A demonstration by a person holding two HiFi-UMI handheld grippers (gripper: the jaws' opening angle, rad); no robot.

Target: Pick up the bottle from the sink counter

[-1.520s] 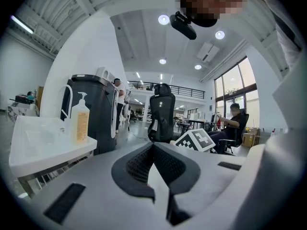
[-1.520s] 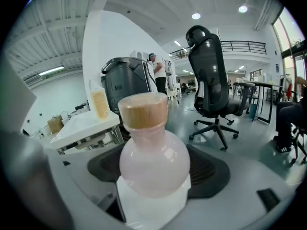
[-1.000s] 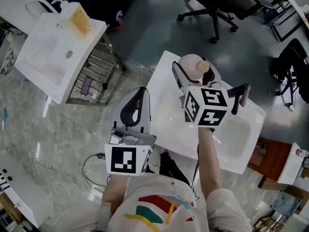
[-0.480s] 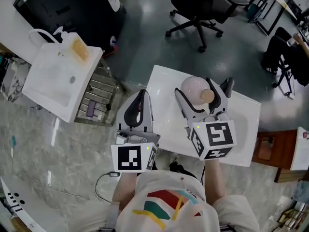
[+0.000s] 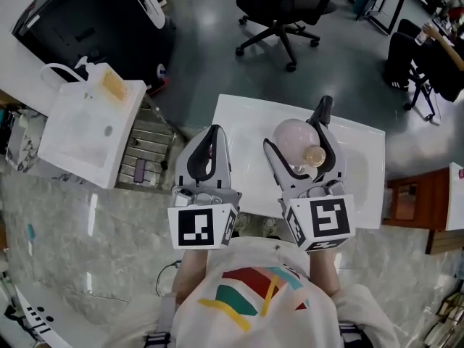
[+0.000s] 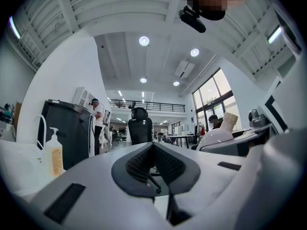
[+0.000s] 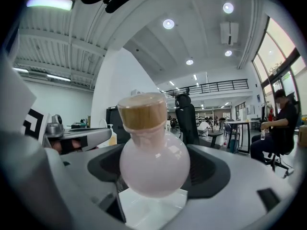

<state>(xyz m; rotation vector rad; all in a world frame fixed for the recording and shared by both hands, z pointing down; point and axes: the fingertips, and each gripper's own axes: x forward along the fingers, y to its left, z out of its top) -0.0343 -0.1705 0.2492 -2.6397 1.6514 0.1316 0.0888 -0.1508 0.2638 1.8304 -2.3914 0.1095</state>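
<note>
Fingers (image 7: 207, 172) on right gripper (image 5: 297, 129) clamp bottle (image 7: 153, 169) belly; left gripper (image 6: 153, 152) fingers together, idle. We should lift straight off table (image 5: 239, 122) below.

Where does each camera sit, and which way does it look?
Head view: on the person's head, looking steeply down at the sink counter; left gripper, right gripper show.
Left gripper view: rides that gripper, looking along its shut jaws into the room.
Right gripper view: rides that gripper; its jaws clasp the bottle.
Shared: the bottle.
</note>
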